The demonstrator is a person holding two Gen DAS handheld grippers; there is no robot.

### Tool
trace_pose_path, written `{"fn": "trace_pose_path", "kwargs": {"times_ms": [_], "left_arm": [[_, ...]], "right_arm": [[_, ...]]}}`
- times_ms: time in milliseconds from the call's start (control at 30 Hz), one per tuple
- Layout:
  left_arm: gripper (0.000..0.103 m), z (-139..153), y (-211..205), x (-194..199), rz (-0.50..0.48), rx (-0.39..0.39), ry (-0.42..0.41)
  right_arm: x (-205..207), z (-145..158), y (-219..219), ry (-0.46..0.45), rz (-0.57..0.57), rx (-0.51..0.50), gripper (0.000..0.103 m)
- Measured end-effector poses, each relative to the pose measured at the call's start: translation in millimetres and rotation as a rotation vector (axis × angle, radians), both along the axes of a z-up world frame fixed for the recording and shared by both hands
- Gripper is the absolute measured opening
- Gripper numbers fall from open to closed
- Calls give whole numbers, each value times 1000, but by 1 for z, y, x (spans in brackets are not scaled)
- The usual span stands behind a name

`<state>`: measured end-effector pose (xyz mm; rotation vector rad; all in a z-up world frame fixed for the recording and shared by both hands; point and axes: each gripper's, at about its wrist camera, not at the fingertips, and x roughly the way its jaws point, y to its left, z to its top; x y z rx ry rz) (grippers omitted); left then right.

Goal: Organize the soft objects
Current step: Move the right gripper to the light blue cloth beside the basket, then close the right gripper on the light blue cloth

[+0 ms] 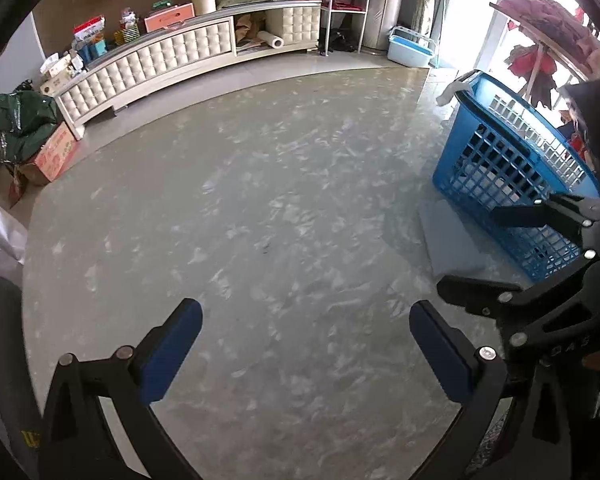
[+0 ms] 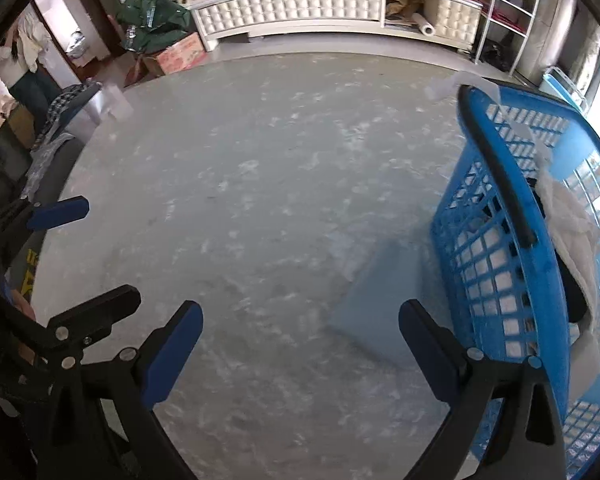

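Note:
A blue plastic lattice basket (image 2: 500, 240) stands on the grey marbled table at the right, holding a white fluffy item (image 2: 572, 232) and something dark. In the left wrist view the same basket (image 1: 500, 160) sits at the right edge. A flat pale blue-grey folded piece (image 2: 380, 300) lies against the basket's left side, also visible as the folded piece (image 1: 452, 240). My left gripper (image 1: 306, 352) is open over bare table. My right gripper (image 2: 300, 352) is open with nothing between its fingers, its right finger beside the basket wall. Each gripper shows at the side of the other's view.
The round table edge (image 1: 140, 136) curves along the far side. Beyond it stand a long white quilted cabinet (image 1: 160, 56), a white rack (image 1: 344, 4), a cardboard box with a green bag (image 1: 32, 136) and a light blue tub (image 1: 410, 50). Clothes hang at the left (image 2: 56, 120).

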<state>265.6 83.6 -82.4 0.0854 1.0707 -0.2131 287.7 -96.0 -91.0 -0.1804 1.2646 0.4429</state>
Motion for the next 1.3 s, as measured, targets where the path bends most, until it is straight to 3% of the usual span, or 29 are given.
{"fn": "trace_pose_path", "kwargs": {"times_ms": [367,500,733,900,1033,1300], "left_arm": [[103,-27,-12,9,-32,-30,29],[103,-33,-7,10,-22,-40,33],[103,-45,-2,9,-13,-48,39],[103,-46,2,7,-11,-51,44],[103,-38,4,4,-23,-76,24],[103,-24,-1,-3,-46,-92,9]], "right_arm": [[3,-27,-10,46,-71,-66,95],[7,-35,-11,45,-101,-81,75],[10,-53,-22,89,-109,-132,53],[2,-53,-20,42,-97,-155,39],[-8,-51,-25,20,-102,-157,11],[-38,-37,-25,41,-81,-96,6]]}}
